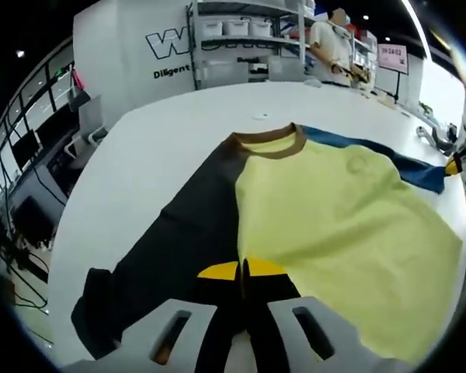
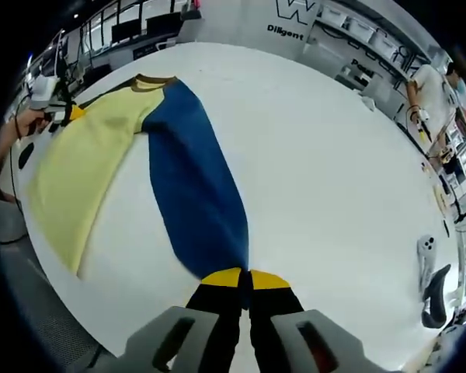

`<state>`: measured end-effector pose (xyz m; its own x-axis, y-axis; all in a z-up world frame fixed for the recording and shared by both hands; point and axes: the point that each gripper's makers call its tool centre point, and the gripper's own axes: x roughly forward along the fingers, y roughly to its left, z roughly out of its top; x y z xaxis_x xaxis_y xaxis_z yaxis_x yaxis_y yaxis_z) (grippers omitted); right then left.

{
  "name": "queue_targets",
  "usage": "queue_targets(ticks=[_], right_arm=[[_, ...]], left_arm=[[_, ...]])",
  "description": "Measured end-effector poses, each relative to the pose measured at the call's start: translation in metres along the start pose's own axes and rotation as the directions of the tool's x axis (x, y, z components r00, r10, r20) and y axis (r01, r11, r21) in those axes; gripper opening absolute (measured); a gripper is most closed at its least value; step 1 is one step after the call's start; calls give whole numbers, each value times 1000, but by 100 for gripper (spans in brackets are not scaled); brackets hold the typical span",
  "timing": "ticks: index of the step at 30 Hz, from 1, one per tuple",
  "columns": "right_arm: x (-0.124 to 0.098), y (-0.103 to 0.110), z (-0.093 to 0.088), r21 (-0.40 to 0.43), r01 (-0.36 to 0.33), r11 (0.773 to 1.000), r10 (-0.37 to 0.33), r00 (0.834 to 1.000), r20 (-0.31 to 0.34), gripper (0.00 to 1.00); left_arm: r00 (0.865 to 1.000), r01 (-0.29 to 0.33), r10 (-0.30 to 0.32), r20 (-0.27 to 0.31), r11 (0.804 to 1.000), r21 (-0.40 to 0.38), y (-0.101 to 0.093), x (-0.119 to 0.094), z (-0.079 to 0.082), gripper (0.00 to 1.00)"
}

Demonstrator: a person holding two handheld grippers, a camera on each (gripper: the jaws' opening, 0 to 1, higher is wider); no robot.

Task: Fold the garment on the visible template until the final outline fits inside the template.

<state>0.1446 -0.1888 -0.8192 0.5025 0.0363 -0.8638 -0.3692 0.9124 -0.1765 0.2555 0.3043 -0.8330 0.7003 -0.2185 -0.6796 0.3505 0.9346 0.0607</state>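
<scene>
A long-sleeved garment lies spread on the white table (image 1: 163,148). It has a pale yellow body (image 1: 334,210), a brown collar (image 1: 272,141), a dark sleeve (image 1: 179,241) and a blue sleeve (image 2: 190,179). My left gripper (image 1: 242,270) is shut, its yellow tips pinching the cloth where the dark sleeve meets the yellow body. My right gripper (image 2: 245,277) is shut on the end of the blue sleeve, which runs straight from the collar (image 2: 154,81) to its tips. The left gripper (image 2: 68,111) also appears beyond the yellow body (image 2: 78,171), held by a hand. The right gripper (image 1: 455,163) sits at the blue sleeve's far end.
Shelves with white bins (image 1: 233,27) and a person (image 1: 330,39) stand behind the table. A white handheld device (image 2: 426,249) and a dark object (image 2: 436,299) lie near the table's right edge. Desks with monitors (image 1: 31,155) line the left side.
</scene>
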Motion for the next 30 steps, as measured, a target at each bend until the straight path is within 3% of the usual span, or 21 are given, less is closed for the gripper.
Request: queue_targets(ticks=[17, 30], right_arm=[[8, -29, 10, -37, 31, 999, -31, 1000, -3, 0], [18, -47, 13, -83, 48, 995, -50, 998, -25, 0]], left_arm=[[1000, -13, 13, -9, 1000, 17, 11, -2, -1, 0], [1000, -21, 21, -11, 1000, -15, 22, -3, -5, 0]])
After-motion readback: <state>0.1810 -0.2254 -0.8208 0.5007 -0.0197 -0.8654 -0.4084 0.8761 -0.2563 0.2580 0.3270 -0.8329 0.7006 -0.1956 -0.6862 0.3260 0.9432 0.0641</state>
